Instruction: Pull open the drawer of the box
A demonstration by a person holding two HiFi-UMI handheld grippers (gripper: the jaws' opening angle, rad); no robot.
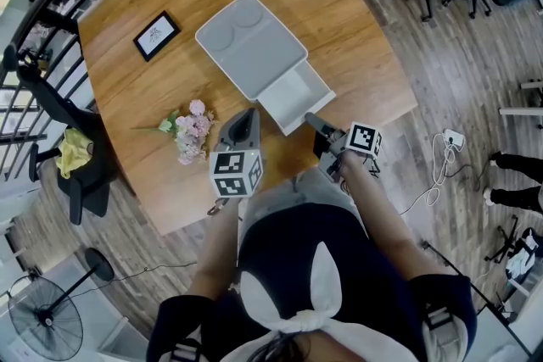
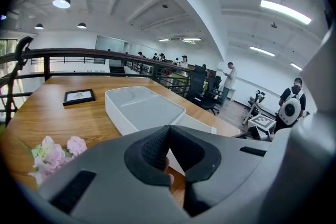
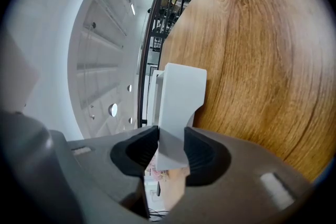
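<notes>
Because the box [image 1: 250, 42] lies slantwise in the middle of the wooden table [image 1: 365, 21] with its mouth turned toward the person, its drawer [image 1: 297, 93] can slide straight at them, and a level pull toward the body is all the job needs. The drawer stands well out of the box, an empty white tray with its front wall near the table's near edge, so the opening looks largely done. A framed picture [image 1: 156, 35] and a sprig of pink flowers [image 1: 193, 131] lie off to the left, apart from the box and clear of the drawer's path.

The right gripper [image 3: 170, 136] is the working one. It reaches in from the table's near edge, tilted a little downward. Its jaws stand part-way apart with the drawer's front wall between them and both pads pressed against it. That grip on the thin wall gives a handle where no knob shows.

The left gripper [image 2: 168, 131] hangs just beside the drawer's left corner without touching it. Its jaws are brought together at the tips and hold nothing, so it seems merely parked out of the way.
</notes>
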